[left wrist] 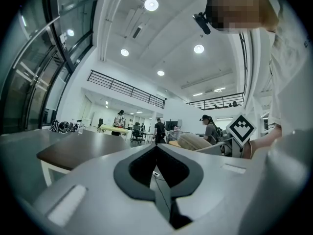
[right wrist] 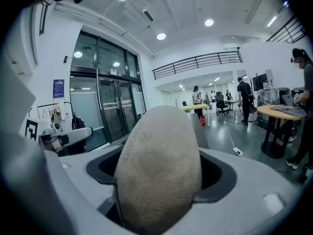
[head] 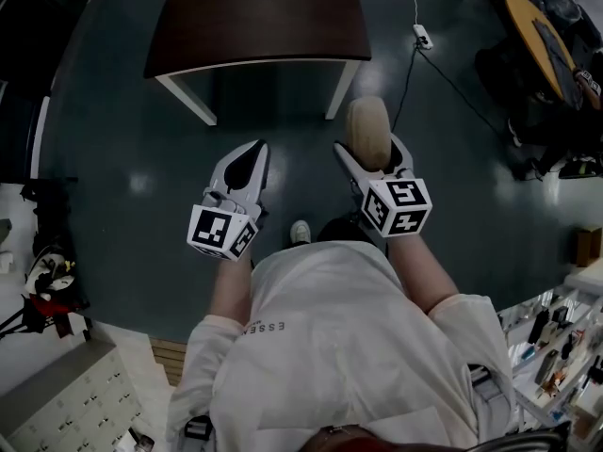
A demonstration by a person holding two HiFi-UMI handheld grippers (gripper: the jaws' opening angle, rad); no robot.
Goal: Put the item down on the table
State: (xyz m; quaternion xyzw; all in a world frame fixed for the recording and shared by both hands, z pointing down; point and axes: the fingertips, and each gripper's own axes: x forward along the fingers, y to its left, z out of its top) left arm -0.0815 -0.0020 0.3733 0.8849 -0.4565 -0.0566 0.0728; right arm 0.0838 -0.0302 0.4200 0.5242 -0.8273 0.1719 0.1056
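A beige, egg-shaped item (head: 367, 130) is held in my right gripper (head: 369, 154), whose jaws are shut on it; in the right gripper view the beige item (right wrist: 159, 168) fills the space between the jaws. My left gripper (head: 248, 161) hangs beside it at the same height, shut with nothing in it, its tips meeting in the left gripper view (left wrist: 156, 146). The dark brown table (head: 259, 17) with white legs stands ahead of both grippers, and both are short of its near edge, above the floor.
A power strip (head: 423, 36) with its cable lies on the dark floor right of the table. A round wooden table (head: 544, 40) stands at the far right. Shelving with small items (head: 556, 347) sits at the lower right, and clutter (head: 47, 281) at the lower left.
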